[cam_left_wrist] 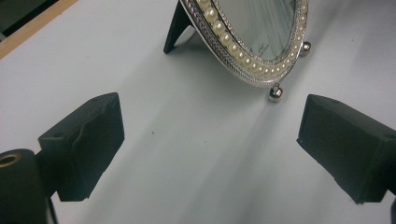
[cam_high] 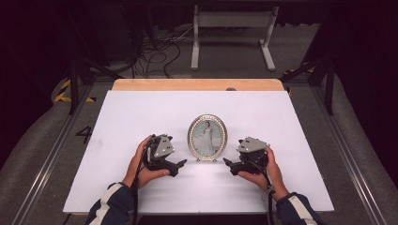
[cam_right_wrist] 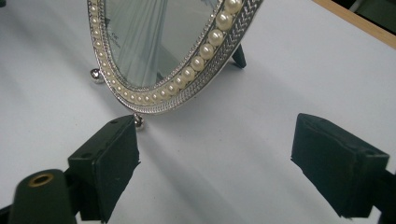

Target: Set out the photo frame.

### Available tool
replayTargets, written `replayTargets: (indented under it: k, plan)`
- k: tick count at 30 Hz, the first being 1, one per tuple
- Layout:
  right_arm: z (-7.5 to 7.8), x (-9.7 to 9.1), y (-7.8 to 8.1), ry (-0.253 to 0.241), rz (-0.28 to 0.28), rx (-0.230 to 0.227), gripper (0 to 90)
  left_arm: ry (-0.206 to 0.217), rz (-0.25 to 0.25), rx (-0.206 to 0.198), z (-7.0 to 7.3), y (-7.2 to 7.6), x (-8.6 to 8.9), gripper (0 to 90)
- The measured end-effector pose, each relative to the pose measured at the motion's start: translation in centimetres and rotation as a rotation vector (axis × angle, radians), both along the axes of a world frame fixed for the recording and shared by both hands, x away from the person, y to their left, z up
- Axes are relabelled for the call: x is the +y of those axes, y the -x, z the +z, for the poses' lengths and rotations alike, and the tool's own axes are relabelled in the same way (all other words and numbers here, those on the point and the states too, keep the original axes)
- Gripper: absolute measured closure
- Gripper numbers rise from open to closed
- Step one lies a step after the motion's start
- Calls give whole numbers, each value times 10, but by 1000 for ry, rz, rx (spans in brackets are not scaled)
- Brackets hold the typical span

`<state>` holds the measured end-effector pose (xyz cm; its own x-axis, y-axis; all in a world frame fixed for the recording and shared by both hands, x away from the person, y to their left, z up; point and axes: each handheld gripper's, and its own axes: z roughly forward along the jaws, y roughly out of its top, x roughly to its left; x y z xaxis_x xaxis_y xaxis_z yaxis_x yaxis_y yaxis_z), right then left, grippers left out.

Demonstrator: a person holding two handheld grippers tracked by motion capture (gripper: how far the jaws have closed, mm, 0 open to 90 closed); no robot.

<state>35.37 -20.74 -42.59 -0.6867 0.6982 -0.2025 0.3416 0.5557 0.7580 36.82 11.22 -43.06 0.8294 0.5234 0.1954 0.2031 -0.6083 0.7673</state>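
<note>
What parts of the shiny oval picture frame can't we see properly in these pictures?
- Top of the picture frame: cut off by the upper edge in the left gripper view, and in the right gripper view too.
- Photo behind the glass: washed out by glare in both gripper views.
- Rear stand: hidden behind the frame in the high view.
- Pearl border: too small to make out in the high view.

The oval picture frame [cam_high: 207, 138] is silver with a ring of cream pearls and a braided edge. Both grippers are black with grey plates. The table cover [cam_high: 141, 117] is white; sleeves [cam_high: 112, 204] are dark blue with white stripes.
</note>
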Motion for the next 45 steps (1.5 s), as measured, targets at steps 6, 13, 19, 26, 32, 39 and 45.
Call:
replayTargets:
  k: [6,13,19,26,32,39,45]
  plan:
    - [-1,-5,3,8,-5,-2,147,18,1,6,1,7,6,77]
    - [-3,-10,6,19,-1,-3,144,-2,4,6,0,13,16,77]
    - [-5,-13,10,33,-5,-6,144,-12,12,4,-1,18,25,76]
    - [-7,-19,14,37,-16,-8,137,-39,21,0,-5,25,38,76]
    - [-7,-26,20,37,-22,-14,137,-54,27,5,-8,30,46,76]
    - [-7,-38,25,29,-37,-13,137,-56,49,12,-10,37,60,75]
    - [-7,-53,29,11,-65,-4,136,-46,77,12,-12,41,73,71]
